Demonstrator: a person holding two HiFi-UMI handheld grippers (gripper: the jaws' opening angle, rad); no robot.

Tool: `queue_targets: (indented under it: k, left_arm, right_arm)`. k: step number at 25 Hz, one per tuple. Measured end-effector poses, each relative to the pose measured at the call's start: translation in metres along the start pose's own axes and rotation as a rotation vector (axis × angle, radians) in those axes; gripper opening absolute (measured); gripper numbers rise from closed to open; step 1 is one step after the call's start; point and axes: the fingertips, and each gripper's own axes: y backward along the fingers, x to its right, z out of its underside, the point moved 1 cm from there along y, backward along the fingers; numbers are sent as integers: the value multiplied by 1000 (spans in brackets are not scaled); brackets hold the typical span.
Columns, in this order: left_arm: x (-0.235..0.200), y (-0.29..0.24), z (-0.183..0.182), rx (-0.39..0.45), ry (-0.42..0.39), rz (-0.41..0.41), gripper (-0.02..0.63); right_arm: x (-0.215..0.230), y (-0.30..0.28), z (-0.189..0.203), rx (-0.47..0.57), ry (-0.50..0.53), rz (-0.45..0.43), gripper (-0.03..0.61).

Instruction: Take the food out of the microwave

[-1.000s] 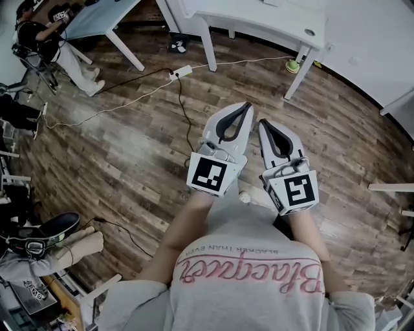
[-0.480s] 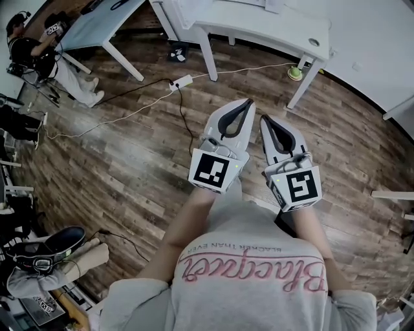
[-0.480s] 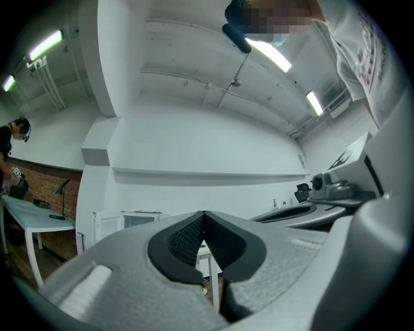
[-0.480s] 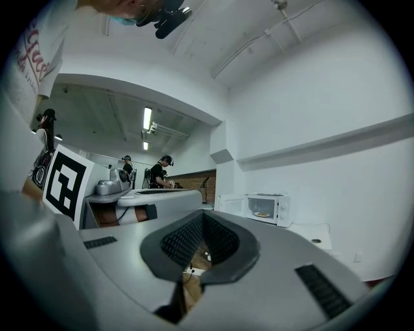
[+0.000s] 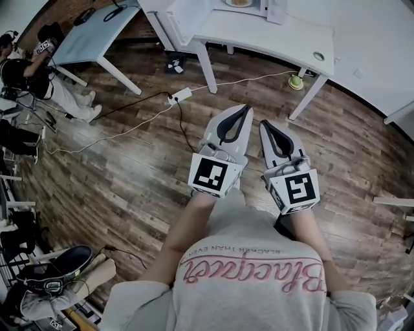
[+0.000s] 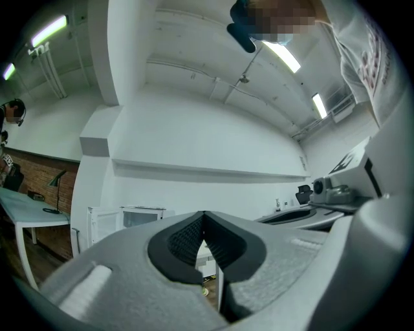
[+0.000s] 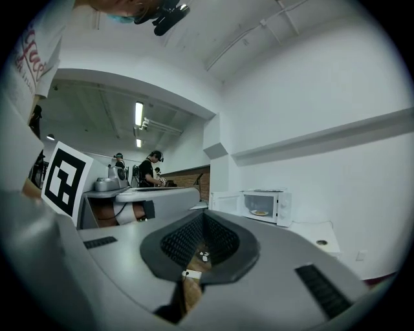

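Note:
The white microwave (image 7: 264, 206) stands on a white table (image 5: 284, 29) ahead, its door (image 7: 223, 202) swung open to the left. A plate of food (image 7: 259, 212) lies inside. In the head view only its lower edge (image 5: 249, 4) shows at the top. My left gripper (image 5: 244, 108) and right gripper (image 5: 263, 123) are held side by side at waist height over the wooden floor, well short of the table. Both point toward it, both are shut, and neither holds anything. The left gripper view also shows the microwave (image 6: 143, 216) beyond its closed fingertips (image 6: 204, 214).
A power strip (image 5: 181, 96) with cables lies on the floor between me and the table. A small green round object (image 5: 296, 82) sits by a table leg. A light blue table (image 5: 97, 26) and a seated person (image 5: 26, 71) are at the far left.
Both grippers have moved forward together toward the white table. The table and the microwave's edge have come further into the head view. The jaws stay shut.

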Motion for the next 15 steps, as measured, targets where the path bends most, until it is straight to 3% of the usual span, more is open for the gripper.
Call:
queue_targets:
  k: [15]
  left_arm:
    - [-88, -51, 8, 3, 29, 35, 3]
  right_arm:
    - [25, -95, -11, -13, 17, 64, 9]
